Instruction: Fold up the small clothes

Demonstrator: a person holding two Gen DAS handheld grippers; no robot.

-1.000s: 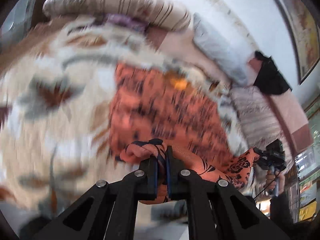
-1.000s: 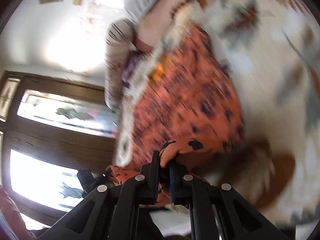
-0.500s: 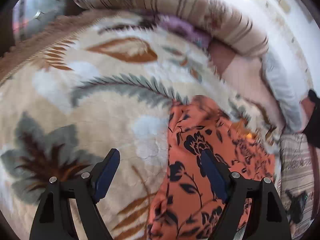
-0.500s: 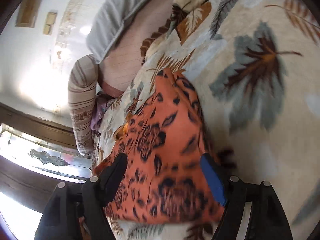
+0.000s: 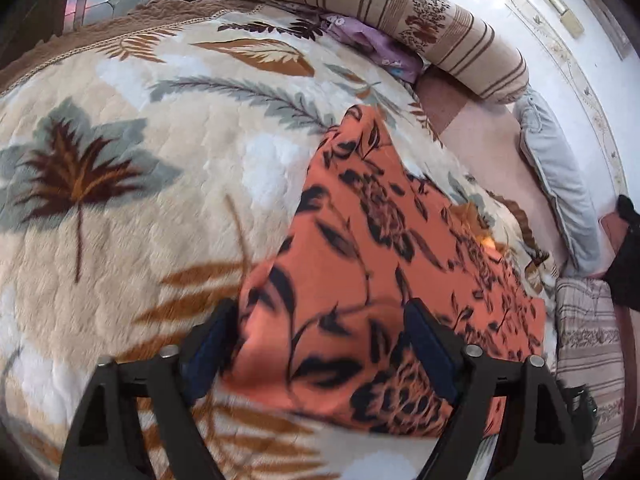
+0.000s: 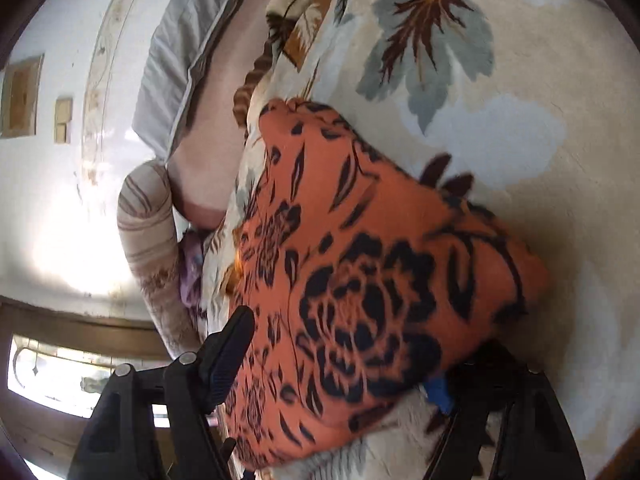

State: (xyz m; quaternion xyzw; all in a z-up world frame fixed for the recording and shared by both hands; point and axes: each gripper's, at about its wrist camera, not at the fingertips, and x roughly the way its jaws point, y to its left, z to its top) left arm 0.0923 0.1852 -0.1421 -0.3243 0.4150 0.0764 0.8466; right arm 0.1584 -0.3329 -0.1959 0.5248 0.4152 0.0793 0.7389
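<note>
Orange floral garment flat on leaf-print blanket, frame centre, fold apparently laid. Left claw and right claw apart, gripping nothing.

Garment spread flat on the blanket covering the bed, bolster along the far edge behind, pillow to the right beside the wall.

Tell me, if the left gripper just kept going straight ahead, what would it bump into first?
Most likely the orange floral garment, lying between the open left gripper fingers on the leaf-print blanket; depth is uncertain.
</note>
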